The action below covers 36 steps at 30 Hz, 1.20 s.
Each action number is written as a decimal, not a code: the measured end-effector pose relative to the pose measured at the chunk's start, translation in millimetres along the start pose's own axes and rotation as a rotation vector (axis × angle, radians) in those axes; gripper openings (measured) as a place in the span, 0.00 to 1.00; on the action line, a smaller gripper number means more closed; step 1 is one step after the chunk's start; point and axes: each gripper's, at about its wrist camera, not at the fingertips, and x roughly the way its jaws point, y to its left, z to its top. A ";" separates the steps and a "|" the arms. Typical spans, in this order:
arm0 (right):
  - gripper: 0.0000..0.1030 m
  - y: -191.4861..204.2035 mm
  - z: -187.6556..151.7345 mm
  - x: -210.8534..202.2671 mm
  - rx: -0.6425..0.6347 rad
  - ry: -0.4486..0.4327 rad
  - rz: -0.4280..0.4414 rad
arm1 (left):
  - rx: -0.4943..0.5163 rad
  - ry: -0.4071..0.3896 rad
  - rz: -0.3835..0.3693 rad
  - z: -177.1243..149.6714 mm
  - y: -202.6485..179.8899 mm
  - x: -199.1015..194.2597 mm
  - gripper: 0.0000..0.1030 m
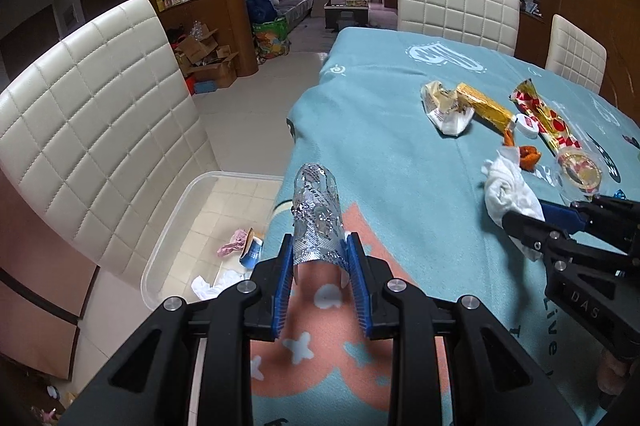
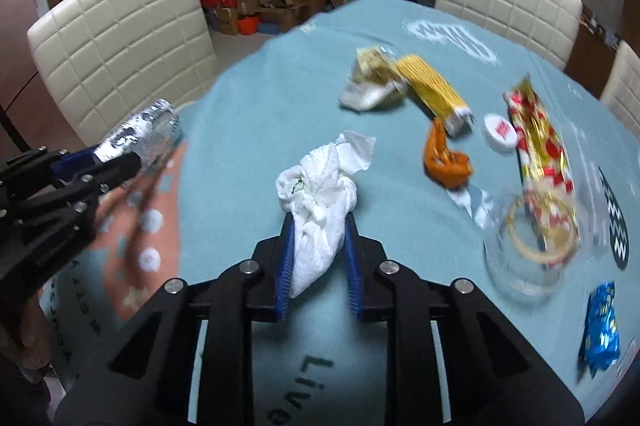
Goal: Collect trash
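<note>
The left gripper has its jaws clenched on a crinkled silver wrapper at the table's near-left edge, above the bin; the right gripper grips a wadded white tissue mid-table.

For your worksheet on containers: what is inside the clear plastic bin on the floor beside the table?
In the clear plastic bin: a pink crumpled wrapper, a blue-and-white cup and white tissue. The table edge and left gripper cover its near corner.

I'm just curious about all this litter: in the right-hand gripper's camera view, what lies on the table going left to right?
Silver foil wrapper → white tissue wad → orange peel → white bottle cap → red-and-gold wrapper → blue wrapper.
</note>
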 end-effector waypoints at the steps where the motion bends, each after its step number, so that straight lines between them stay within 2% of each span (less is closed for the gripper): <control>1: 0.22 5.3 6.0 -0.1 -0.014 -0.013 0.017 | -0.006 -0.002 0.004 1.2 3.2 0.4 0.26; 9: 0.22 59.1 55.0 24.5 -0.109 -0.037 0.098 | -0.076 -0.010 0.069 9.2 47.0 5.3 0.26; 18: 0.25 116.3 88.3 52.8 -0.191 -0.044 0.151 | -0.160 0.000 0.137 14.5 100.7 19.7 0.26; 24: 0.25 130.1 101.2 68.2 -0.209 -0.042 0.156 | -0.190 -0.010 0.159 22.6 118.1 27.3 0.27; 33: 0.26 124.9 113.4 80.3 -0.209 -0.038 0.172 | -0.201 -0.009 0.166 32.2 130.0 40.9 0.27; 35: 0.36 122.5 113.2 82.9 -0.203 -0.033 0.157 | -0.195 -0.002 0.166 33.6 128.4 44.2 0.29; 36: 0.40 120.5 112.6 83.9 -0.199 -0.039 0.142 | -0.194 0.003 0.174 33.6 127.8 45.6 0.36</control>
